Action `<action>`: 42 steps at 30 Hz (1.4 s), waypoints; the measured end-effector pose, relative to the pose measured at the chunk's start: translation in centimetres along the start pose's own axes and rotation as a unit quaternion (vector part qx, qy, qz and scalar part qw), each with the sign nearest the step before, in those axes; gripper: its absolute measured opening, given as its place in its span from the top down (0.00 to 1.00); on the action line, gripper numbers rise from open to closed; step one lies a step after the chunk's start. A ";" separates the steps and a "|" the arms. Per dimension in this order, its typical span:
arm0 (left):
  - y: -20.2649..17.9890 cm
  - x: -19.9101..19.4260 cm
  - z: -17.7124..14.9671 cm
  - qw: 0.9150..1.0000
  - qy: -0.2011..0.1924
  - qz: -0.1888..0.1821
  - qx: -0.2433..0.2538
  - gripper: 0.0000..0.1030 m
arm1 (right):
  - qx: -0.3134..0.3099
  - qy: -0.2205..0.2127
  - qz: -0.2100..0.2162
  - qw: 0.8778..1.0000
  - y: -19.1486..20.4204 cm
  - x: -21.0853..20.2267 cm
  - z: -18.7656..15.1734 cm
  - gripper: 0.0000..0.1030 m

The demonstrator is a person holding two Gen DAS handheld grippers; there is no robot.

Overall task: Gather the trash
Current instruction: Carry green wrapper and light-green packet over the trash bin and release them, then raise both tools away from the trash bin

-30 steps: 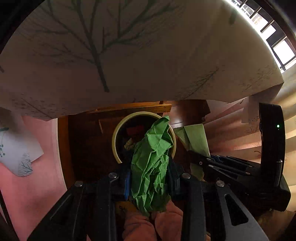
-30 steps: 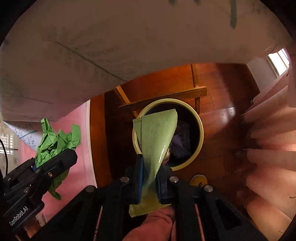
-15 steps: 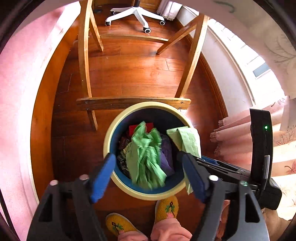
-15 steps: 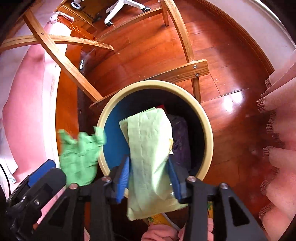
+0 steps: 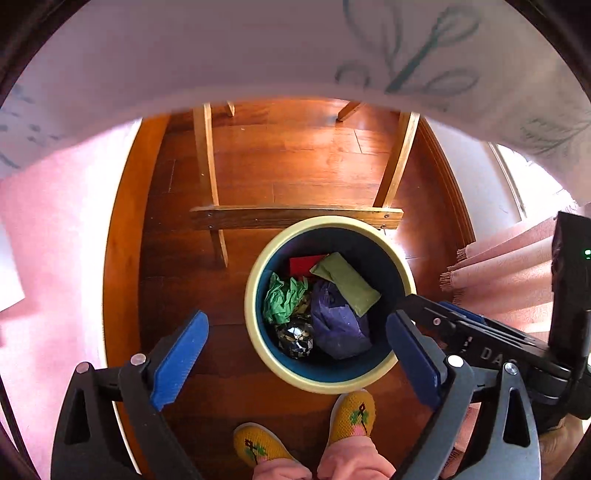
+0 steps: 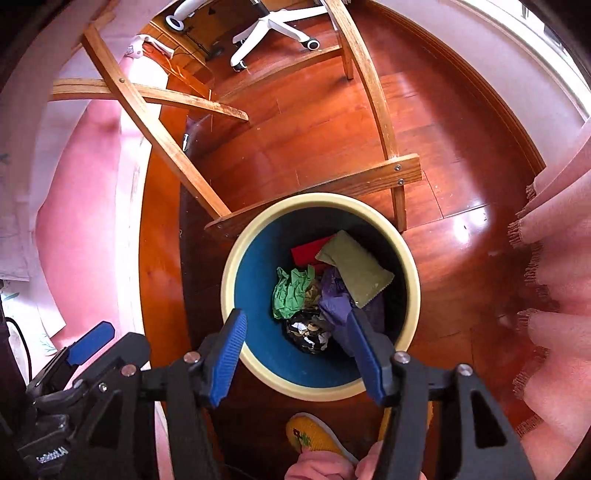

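Polished reddish wood flooring (image 5: 306,166) fills both wrist views, crossed by the pale wooden legs and crossbar of a table frame (image 5: 295,217), with a white patterned tablecloth (image 5: 258,48) hanging over the top of the left view and the white wheeled base of an office chair (image 6: 273,26) showing in the right view. Just in front of the crossbar stands a round trash bin (image 5: 255,314) with a cream rim and dark blue inside. Lying in it are a crumpled green paper (image 5: 284,297), a flat olive-green packet (image 5: 347,282) resting on a purple bag (image 5: 338,325), a red piece (image 5: 304,263) partly under the packet, and a dark, shiny crumpled wrapper (image 5: 295,338) whose material is hard to make out. Poised above the bin, the left gripper (image 5: 295,354) has its blue-padded jaws spread wide with nothing between them; they have just been opening. Close to it on the right, the right gripper (image 6: 295,350) stands about half spread, its jaws likewise just opened and bare, framing the bin below. Yellow embroidered slippers (image 5: 352,413) and pink trouser legs (image 5: 351,461) of the person holding the tools show at the bottom edge, toes almost touching the bin's rim. Pink fringed fabric (image 6: 554,288) hangs at the right side.
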State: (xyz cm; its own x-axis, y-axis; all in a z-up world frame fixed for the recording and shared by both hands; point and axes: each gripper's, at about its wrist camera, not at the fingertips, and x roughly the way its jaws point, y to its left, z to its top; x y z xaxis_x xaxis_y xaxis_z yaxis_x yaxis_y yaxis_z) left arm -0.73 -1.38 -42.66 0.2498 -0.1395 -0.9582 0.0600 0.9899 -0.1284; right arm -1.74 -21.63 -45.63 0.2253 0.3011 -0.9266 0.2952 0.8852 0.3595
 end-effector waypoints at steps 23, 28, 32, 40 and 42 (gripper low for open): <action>-1.7 -29.2 5.3 0.995 -0.095 0.027 0.029 0.07 | -0.088 -0.054 -0.004 0.995 12.1 -26.1 2.1 0.43; -2.3 -34.5 7.1 0.992 -0.122 0.028 0.019 0.07 | -0.111 -0.082 -0.001 0.990 14.9 -31.4 2.9 0.43; -3.1 -37.9 8.3 0.989 -0.139 0.044 0.026 0.07 | -0.125 -0.107 -0.011 0.986 17.1 -35.6 3.3 0.43; -5.0 -43.1 10.2 0.985 -0.167 0.036 0.029 0.07 | -0.146 -0.179 -0.020 0.973 19.4 -42.0 3.8 0.32; -5.7 -44.1 10.1 0.983 -0.177 0.038 0.035 0.07 | -0.143 -0.190 -0.022 0.971 19.6 -42.8 3.8 0.32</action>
State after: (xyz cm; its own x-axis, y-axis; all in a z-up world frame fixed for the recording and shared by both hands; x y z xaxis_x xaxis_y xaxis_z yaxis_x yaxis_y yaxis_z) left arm -2.32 -1.11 2.89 0.5764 -0.0781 -0.8134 0.0920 0.9953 -0.0304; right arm -2.08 -18.53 1.46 0.5607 0.1567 -0.8131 0.0547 0.9728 0.2252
